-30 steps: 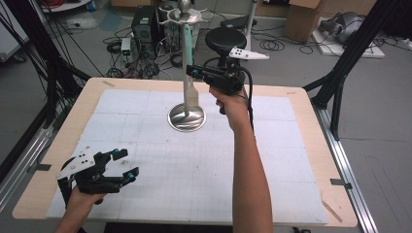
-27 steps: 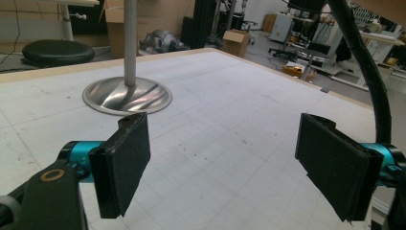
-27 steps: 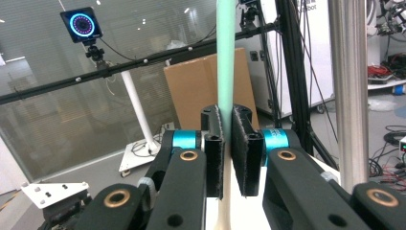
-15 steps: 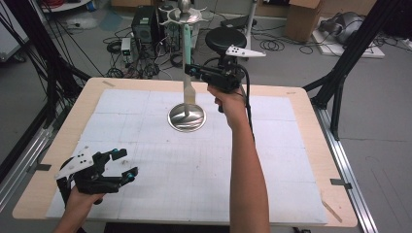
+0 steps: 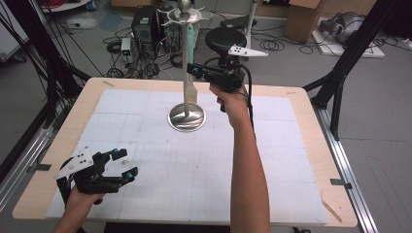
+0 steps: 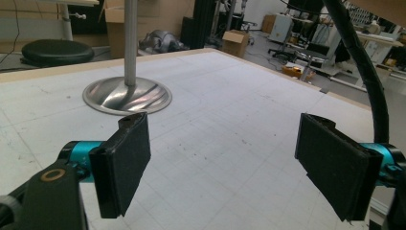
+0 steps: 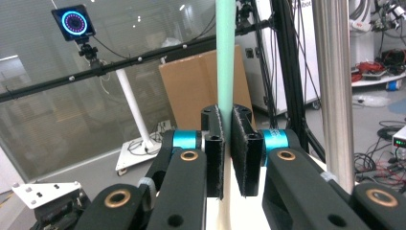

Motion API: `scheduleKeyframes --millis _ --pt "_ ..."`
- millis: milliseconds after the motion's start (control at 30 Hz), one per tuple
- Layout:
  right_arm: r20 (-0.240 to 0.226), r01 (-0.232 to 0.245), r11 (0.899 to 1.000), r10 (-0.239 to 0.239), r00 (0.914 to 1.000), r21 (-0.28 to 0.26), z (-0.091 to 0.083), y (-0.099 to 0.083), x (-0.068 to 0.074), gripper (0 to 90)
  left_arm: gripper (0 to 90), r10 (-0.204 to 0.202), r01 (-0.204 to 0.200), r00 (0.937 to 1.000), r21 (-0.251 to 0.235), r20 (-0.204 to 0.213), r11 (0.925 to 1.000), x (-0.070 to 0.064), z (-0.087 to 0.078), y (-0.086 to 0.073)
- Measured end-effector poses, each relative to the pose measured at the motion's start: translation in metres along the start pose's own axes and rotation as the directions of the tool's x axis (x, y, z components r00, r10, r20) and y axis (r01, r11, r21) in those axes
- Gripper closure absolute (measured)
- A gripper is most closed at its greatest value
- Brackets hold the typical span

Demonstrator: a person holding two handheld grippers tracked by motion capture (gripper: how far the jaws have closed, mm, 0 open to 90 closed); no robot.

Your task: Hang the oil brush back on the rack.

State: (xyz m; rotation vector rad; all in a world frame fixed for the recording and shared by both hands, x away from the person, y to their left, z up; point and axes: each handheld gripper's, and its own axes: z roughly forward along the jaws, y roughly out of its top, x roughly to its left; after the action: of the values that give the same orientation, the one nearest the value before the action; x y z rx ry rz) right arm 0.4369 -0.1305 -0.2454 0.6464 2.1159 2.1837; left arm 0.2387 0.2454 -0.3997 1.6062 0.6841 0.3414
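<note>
A steel stand with a round base [image 5: 186, 117] and a tall pole [image 5: 185, 58] stands at the middle back of the table. From its top hangs a utensil with a mint-green handle [image 5: 191, 43] and a pale blade [image 5: 191, 93]. My right gripper [image 5: 192, 69] is held high beside the pole, shut on that handle [image 7: 225, 57]; in the right gripper view [image 7: 227, 143] both pads press it, and the pole [image 7: 332, 86] stands just to the right. My left gripper [image 5: 122, 165] hovers open and empty at the front left, aimed at the base [image 6: 127, 96].
A white gridded mat [image 5: 194, 174] covers the wooden table [image 5: 303, 104]. A black stool [image 5: 226, 39], cables and boxes sit on the floor behind. Black frame legs [image 5: 340, 82] stand past the right edge.
My right gripper has shifted slightly left and up along the green handle, staying shut on it. The left gripper has barely moved.
</note>
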Motion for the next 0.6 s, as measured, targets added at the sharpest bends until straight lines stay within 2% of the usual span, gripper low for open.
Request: scheduleKeyframes --millis 300,600 --pt "-0.023 0.009 1.0 -0.009 0.9997 0.011 0.0069 -0.0002 0.0037 84.6 20.1 -0.001 0.001 1.0 0.002 0.0 1.0 -0.0001 0.0 -0.0001" --pt "-0.012 0.005 1.0 -0.005 0.9999 0.01 0.0055 0.0012 0.0021 84.6 20.1 0.001 -0.001 1.0 0.002 0.002 1.0 -0.0002 -0.0001 -0.0001"
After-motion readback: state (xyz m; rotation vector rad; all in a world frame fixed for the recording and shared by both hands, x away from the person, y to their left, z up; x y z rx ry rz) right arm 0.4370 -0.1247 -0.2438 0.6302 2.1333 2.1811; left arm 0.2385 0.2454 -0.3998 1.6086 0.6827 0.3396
